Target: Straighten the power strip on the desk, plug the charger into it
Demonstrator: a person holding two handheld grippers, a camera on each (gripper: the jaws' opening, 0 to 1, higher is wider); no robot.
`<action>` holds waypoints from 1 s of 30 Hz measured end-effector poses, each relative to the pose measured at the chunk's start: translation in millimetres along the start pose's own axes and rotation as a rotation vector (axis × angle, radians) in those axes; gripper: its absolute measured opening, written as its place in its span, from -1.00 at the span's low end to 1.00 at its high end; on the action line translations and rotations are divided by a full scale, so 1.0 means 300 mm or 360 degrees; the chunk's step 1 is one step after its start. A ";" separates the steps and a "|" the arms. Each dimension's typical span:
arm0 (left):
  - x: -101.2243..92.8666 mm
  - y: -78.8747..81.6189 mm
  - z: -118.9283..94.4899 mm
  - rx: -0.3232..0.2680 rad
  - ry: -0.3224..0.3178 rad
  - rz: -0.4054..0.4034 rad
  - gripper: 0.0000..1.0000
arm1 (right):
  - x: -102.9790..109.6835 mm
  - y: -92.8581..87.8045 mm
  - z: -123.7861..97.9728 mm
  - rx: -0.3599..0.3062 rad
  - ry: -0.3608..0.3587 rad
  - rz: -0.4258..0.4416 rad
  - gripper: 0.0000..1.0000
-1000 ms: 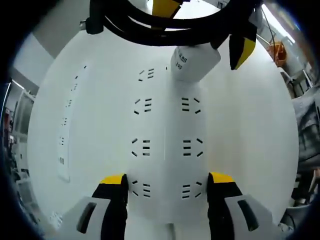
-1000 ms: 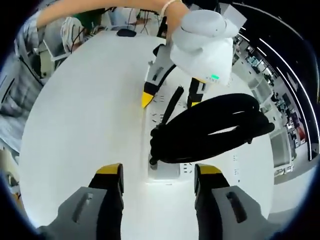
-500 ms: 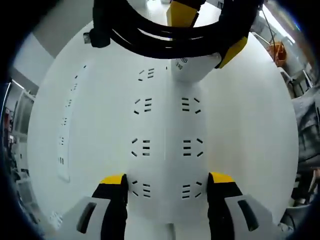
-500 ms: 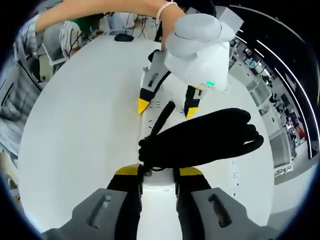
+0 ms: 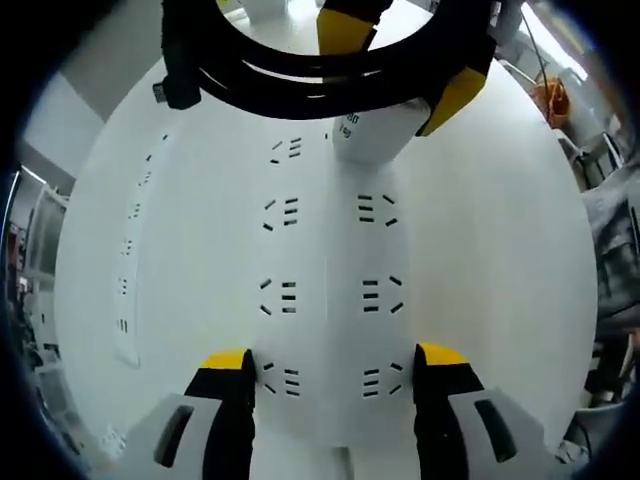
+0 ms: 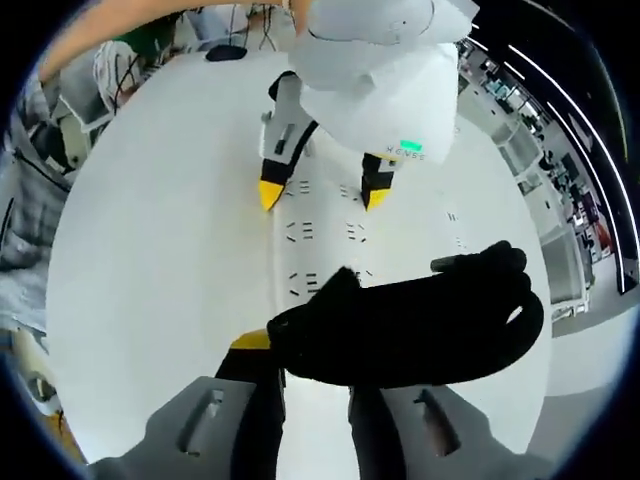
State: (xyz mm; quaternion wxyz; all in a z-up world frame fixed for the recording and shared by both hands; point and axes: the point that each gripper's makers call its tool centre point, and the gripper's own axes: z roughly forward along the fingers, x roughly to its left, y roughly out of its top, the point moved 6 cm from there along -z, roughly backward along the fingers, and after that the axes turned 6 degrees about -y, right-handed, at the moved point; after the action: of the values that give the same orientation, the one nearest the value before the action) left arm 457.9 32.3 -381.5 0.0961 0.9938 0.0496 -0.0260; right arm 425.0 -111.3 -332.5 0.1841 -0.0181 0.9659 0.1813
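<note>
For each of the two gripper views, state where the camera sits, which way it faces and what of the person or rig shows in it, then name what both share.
Left gripper view: rides on the left gripper, looking along the power strip its open jaws straddle, toward the white charger and coiled black cable.
Right gripper view: rides on the right gripper, shut on the charger, facing the left gripper across the desk; a person's arm shows.
Shared: strip, cable, both grippers.
</note>
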 end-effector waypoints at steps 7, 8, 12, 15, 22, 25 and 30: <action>-0.006 0.001 0.004 -0.0018 -0.0003 0.0023 0.25 | 0.008 -0.012 0.013 0.0094 0.0010 -0.0046 -0.59; -0.011 0.001 0.006 -0.0023 -0.0005 0.0024 0.26 | 0.004 -0.012 0.015 0.0093 -0.0001 -0.0041 -0.59; -0.027 0.006 0.011 -0.0022 -0.0010 0.0025 0.26 | -0.005 -0.020 0.015 0.0056 0.0038 -0.0012 -0.58; -0.033 0.007 0.014 -0.0015 -0.0014 0.0017 0.27 | -0.008 -0.020 0.018 0.0054 0.0099 0.0002 -0.57; -0.033 0.004 0.015 -0.0020 -0.0025 0.0005 0.29 | 0.016 -0.017 0.012 0.0072 0.0035 -0.0039 -0.55; -0.031 -0.003 0.015 -0.0043 -0.0032 -0.0006 0.30 | 0.020 -0.024 0.007 -0.0004 0.0004 -0.0075 -0.53; -0.026 -0.009 0.013 -0.0092 -0.0028 0.0007 0.32 | 0.015 -0.033 0.005 -0.0097 0.0016 -0.0047 -0.52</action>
State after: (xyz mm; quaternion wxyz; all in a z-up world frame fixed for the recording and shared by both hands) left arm 449.8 33.5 -385.5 0.1253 0.9904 0.0474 -0.0330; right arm 422.2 -120.0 -339.0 0.1812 -0.0387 0.9605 0.2078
